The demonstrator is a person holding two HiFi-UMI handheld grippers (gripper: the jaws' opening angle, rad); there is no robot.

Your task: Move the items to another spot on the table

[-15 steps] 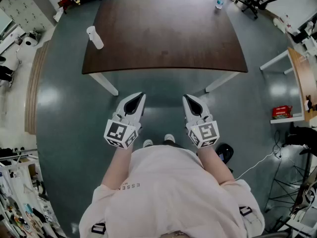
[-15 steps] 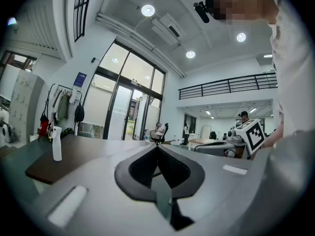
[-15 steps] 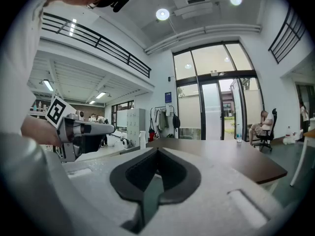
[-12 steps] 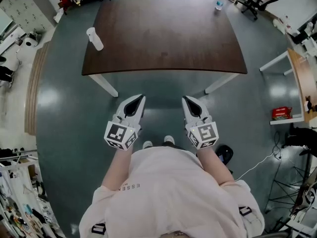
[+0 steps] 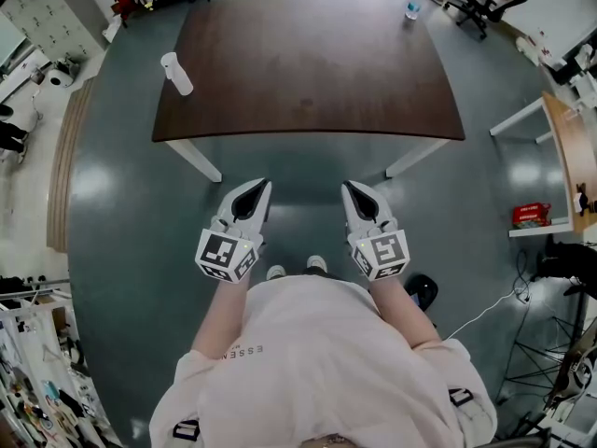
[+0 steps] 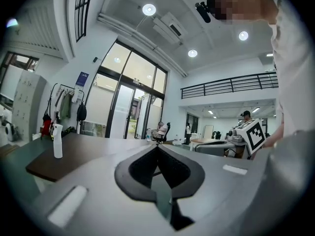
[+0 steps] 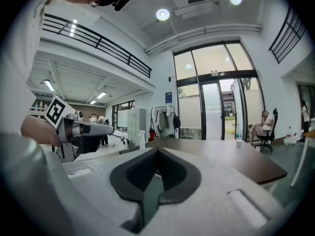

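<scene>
Standing short of the dark surface (image 5: 308, 63), the person holds the left gripper (image 5: 262, 186) and the right gripper (image 5: 349, 186) side by side over the grey floor (image 5: 121, 203), close to the surface's near edge. Each gripper view shows its own fingers clenched tip to tip on nothing. From above, the head view places a white spray bottle (image 5: 176, 72) at the far left edge and a small bottle (image 5: 413, 8) at the far right corner. Only the left gripper view, looking level, shows the spray bottle standing upright.
</scene>
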